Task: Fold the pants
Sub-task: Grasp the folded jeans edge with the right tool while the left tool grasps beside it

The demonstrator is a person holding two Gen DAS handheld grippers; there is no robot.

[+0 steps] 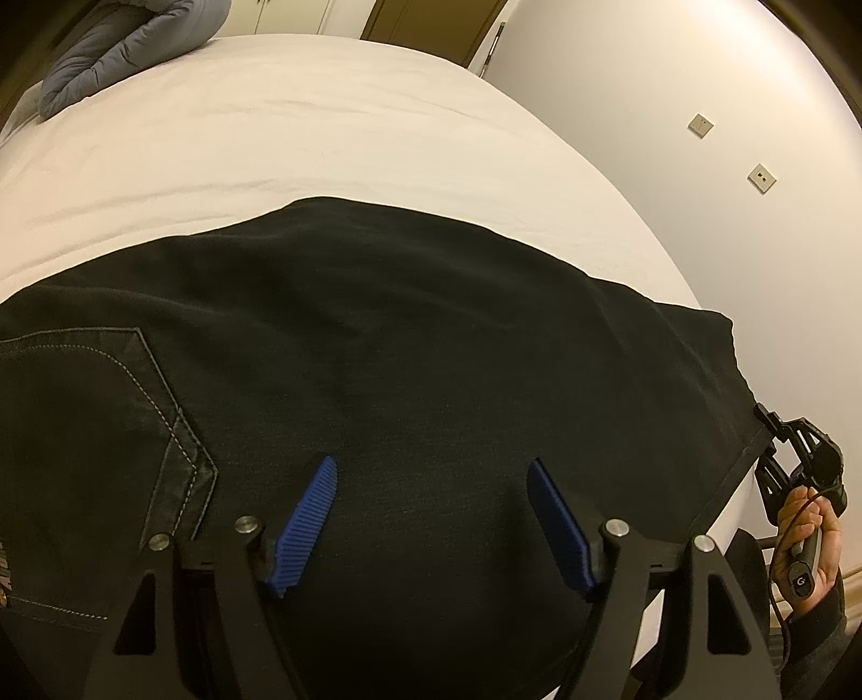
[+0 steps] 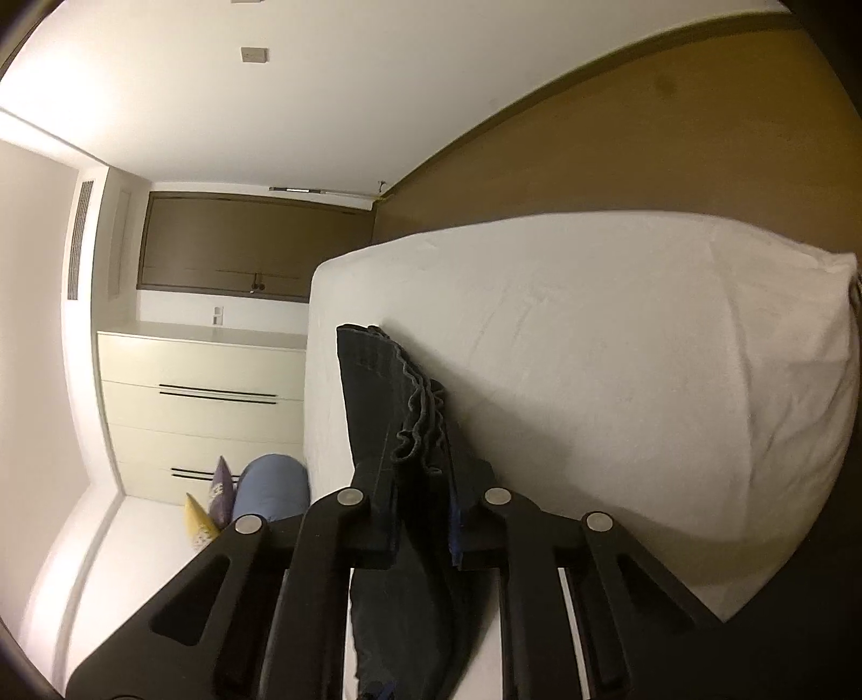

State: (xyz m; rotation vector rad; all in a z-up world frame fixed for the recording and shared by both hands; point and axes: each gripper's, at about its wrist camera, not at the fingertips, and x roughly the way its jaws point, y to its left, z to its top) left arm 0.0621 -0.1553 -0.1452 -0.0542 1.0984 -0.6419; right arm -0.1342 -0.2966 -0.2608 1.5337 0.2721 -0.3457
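White sheeting covers a bed point(image 1: 334, 134) that fills most of the left wrist view, with black pants point(image 1: 409, 344) spread flat across its near half, a stitched back pocket at the left. The left gripper point(image 1: 431, 511) hovers over the dark cloth, its blue ribbed fingers point(image 1: 307, 517) spread apart and holding nothing. At the right edge of the bed, a hand point(image 1: 808, 533) holds the right gripper point(image 2: 425, 517), whose fingers are clamped on the pants' hem. A folded grey quilt point(image 1: 124, 48) lies at the far left corner. Cream walls, a brown wardrobe point(image 2: 242, 242) and a pale chest of drawers point(image 2: 204, 409) stand beyond.
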